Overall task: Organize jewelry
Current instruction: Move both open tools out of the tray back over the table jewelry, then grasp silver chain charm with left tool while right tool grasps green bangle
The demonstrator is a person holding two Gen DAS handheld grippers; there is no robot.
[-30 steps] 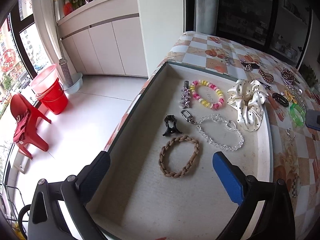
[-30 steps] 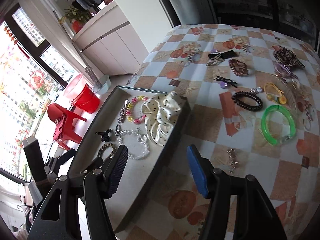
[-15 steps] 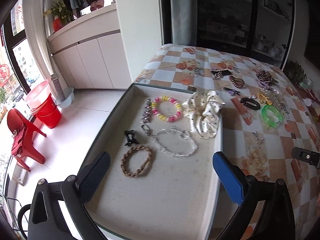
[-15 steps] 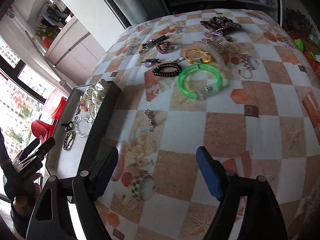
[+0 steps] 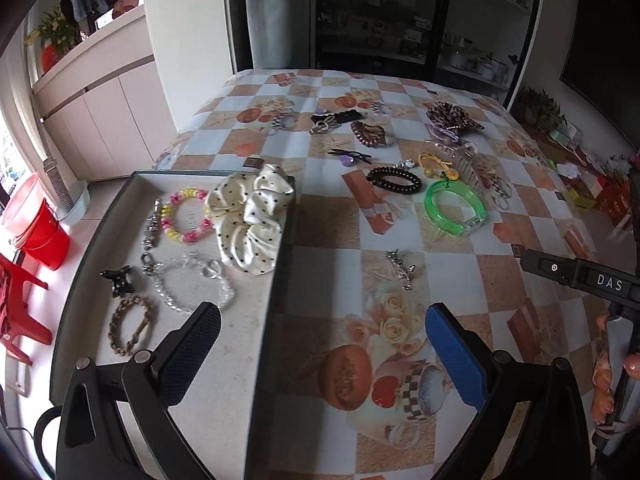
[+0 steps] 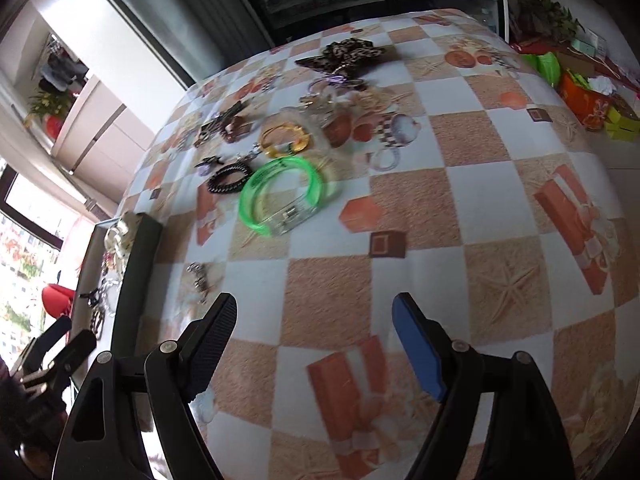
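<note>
Grippers above table [image 6: 460, 208], both released and empty.
Tray [image 5: 276, 280] lies lengthwise along the table's left edge; right gripper [image 6: 312, 344], jaws just widened, and left gripper [image 5: 320, 356] over bare cloth.

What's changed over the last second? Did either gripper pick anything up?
Nothing was picked up. Both grippers swung away from the tray toward the loose pieces on the tablecloth. The right gripper now faces the green bangle, its empty jaws having just opened wider. The left gripper, open and empty, straddles the tray's edge. The jewelry lies where it was.
</note>
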